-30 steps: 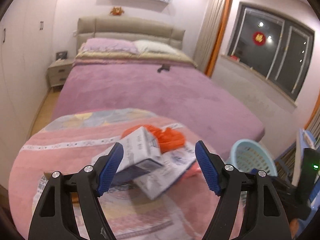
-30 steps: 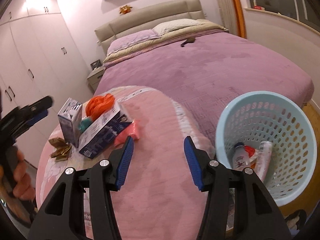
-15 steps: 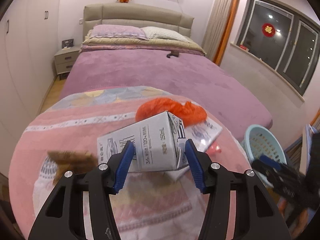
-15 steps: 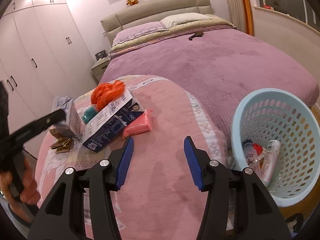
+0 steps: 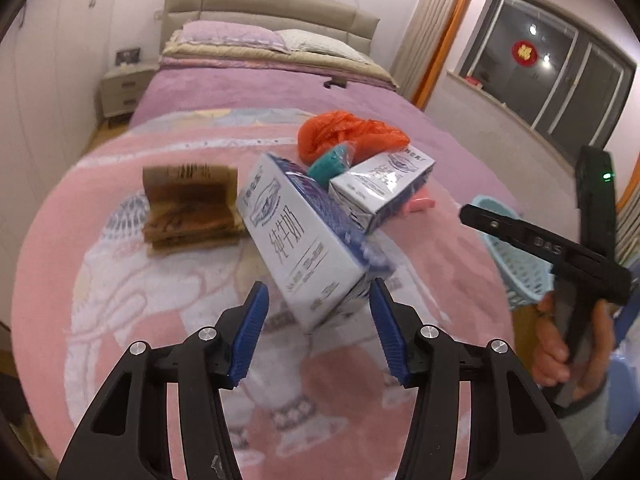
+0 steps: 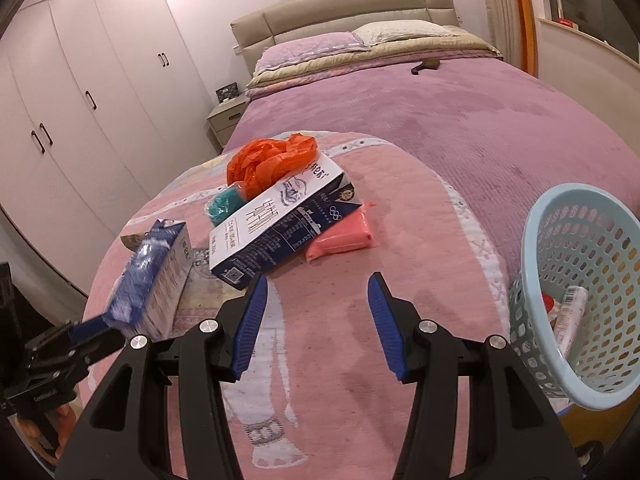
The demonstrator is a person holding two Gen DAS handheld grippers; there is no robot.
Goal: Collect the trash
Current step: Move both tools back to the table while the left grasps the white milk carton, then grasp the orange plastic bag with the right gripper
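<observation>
My left gripper (image 5: 318,312) is shut on a white and blue milk carton (image 5: 304,236) and holds it tilted above the pink blanket; it also shows in the right wrist view (image 6: 156,276). A second milk carton (image 6: 280,220) lies on the blanket with an orange plastic bag (image 6: 272,160), a teal wrapper (image 6: 222,204) and a pink packet (image 6: 344,236) around it. A brown paper pack (image 5: 192,204) lies to the left. My right gripper (image 6: 316,312) is open and empty above the blanket, in front of the second carton.
A light blue perforated basket (image 6: 580,296) stands at the right beside the bed and holds a few bottles. A purple bed (image 6: 460,112) stretches behind. White wardrobes (image 6: 80,100) line the left wall, with a nightstand (image 6: 226,120) near them.
My left gripper closed on the milk carton, lifted it off the pile and tilted it. The brown paper pack is now uncovered. My right gripper stayed open and shifted slightly.
</observation>
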